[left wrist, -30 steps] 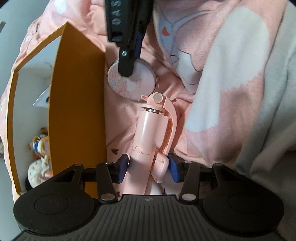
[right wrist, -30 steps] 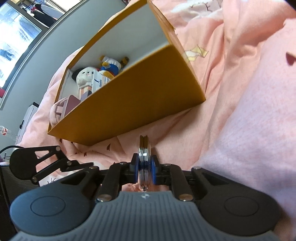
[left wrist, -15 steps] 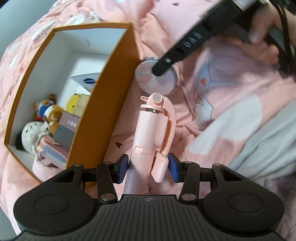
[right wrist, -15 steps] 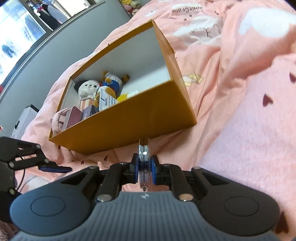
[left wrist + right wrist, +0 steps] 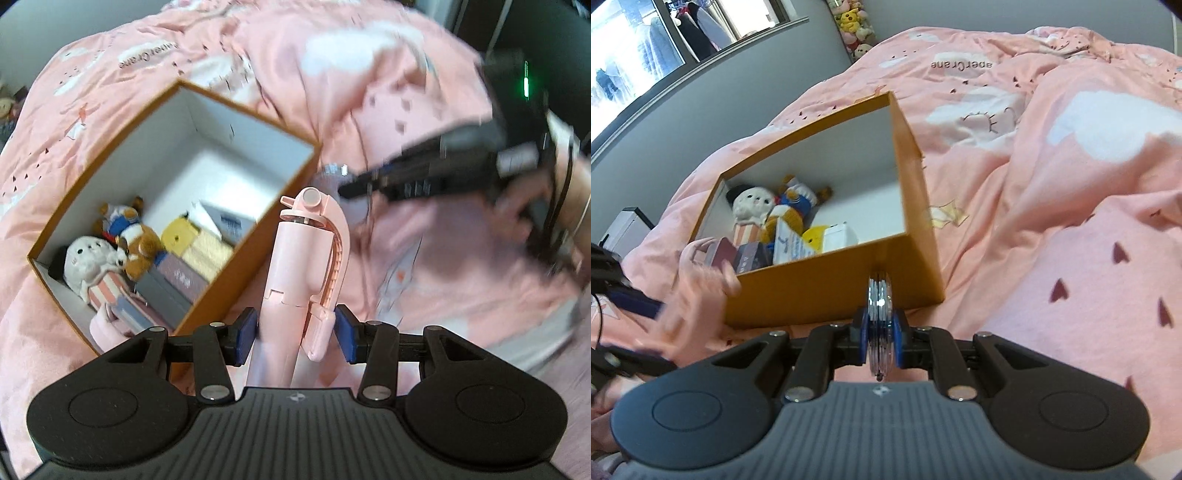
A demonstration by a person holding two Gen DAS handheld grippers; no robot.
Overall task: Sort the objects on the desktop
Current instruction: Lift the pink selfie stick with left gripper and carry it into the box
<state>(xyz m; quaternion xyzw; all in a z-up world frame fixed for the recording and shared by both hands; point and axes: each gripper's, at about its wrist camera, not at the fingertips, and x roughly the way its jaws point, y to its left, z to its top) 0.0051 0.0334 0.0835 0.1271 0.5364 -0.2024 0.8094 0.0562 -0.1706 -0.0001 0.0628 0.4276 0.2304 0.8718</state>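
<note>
The box (image 5: 827,291) already holds toys and packets, while the left gripper (image 5: 295,330) clamps a pink stick (image 5: 295,273) and the right gripper (image 5: 881,338) pinches a mirror (image 5: 879,299), both not yet boxed.

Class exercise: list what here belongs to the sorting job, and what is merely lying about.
Job:
selfie stick, clamped in the left gripper
round mirror, clamped in the right gripper
orange box, with toys already inside

Lying about:
pink duvet
plush toys by the wall
</note>
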